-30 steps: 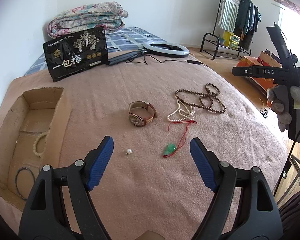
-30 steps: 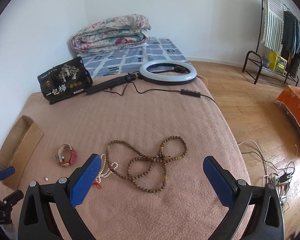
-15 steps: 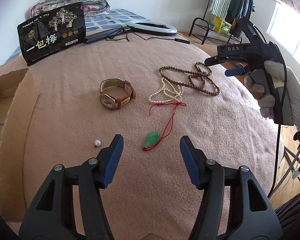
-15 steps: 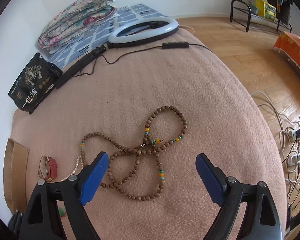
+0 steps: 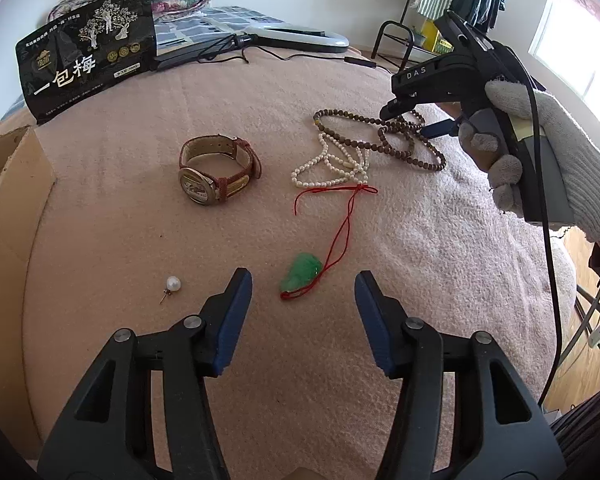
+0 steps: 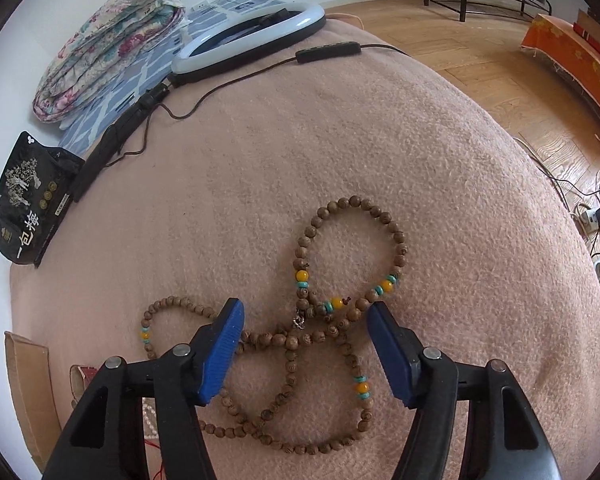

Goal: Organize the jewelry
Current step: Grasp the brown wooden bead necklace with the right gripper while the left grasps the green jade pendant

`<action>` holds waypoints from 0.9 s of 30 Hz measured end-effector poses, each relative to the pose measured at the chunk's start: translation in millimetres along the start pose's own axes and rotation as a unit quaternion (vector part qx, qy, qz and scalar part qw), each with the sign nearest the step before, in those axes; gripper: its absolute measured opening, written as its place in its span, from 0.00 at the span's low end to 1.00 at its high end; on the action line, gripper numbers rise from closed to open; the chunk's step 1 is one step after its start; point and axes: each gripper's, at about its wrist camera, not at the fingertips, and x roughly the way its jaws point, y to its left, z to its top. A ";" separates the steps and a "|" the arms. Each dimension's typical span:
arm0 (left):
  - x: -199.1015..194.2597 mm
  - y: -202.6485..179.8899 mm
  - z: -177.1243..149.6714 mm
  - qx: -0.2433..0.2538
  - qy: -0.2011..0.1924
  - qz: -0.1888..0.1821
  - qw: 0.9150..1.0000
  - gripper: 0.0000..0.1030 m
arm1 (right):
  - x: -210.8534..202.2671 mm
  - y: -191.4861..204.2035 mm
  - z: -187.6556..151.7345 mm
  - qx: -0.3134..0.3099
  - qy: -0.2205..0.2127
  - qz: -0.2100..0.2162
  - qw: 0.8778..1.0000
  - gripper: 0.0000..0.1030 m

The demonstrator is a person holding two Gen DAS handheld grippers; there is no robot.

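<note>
Both of your grippers are mid-approach, nothing held yet.

Left gripper (image 5: 303, 294): jaws about half wide and closing, pads off the blanket. The green jade pendant (image 5: 302, 271) on its red cord (image 5: 342, 227) lies in line with the gap, just ahead of the tips. Judgement: you're on the pick step. Drop lower and square up on the stone, not the cord, or it may slip out. The pearl stud (image 5: 173, 283) sits just left of the left pad; keep it out of the bite.

Right gripper (image 6: 305, 330): jaws also closing, straddling the crossing of the wooden bead mala (image 6: 342, 280), not visibly pinching it. Grab the bunched crossing so the loops lift together.

Farther out: the leather-strap watch (image 5: 217, 174), then the pearl necklace (image 5: 332, 168), which touches both the mala and the red cord, so a snag is likely when either lifts. The cardboard box (image 5: 8, 208) at the left edge looks like the drop point. Snack bag (image 5: 85, 64) and ring light (image 6: 252, 36) are at the back, clear of the work.
</note>
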 end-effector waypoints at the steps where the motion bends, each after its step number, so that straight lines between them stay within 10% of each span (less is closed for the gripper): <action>1: 2.6 0.0 0.9 0.001 0.002 0.000 1.000 0.50 | 0.6 1.2 0.9 -0.003 0.000 -0.005 1.000 0.62; 15: 21.7 4.1 3.8 0.008 0.008 -0.009 1.000 0.20 | 8.4 17.9 0.5 -0.069 0.003 -0.048 0.996 0.53; 22: 18.8 4.8 2.5 0.001 0.000 -0.006 1.000 0.14 | 4.1 21.1 -4.0 -0.084 -0.001 -0.026 0.996 0.12; 27: 10.8 9.3 2.3 -0.015 -0.004 -0.009 1.000 0.08 | -5.4 13.1 -9.5 -0.073 -0.007 0.003 0.997 0.10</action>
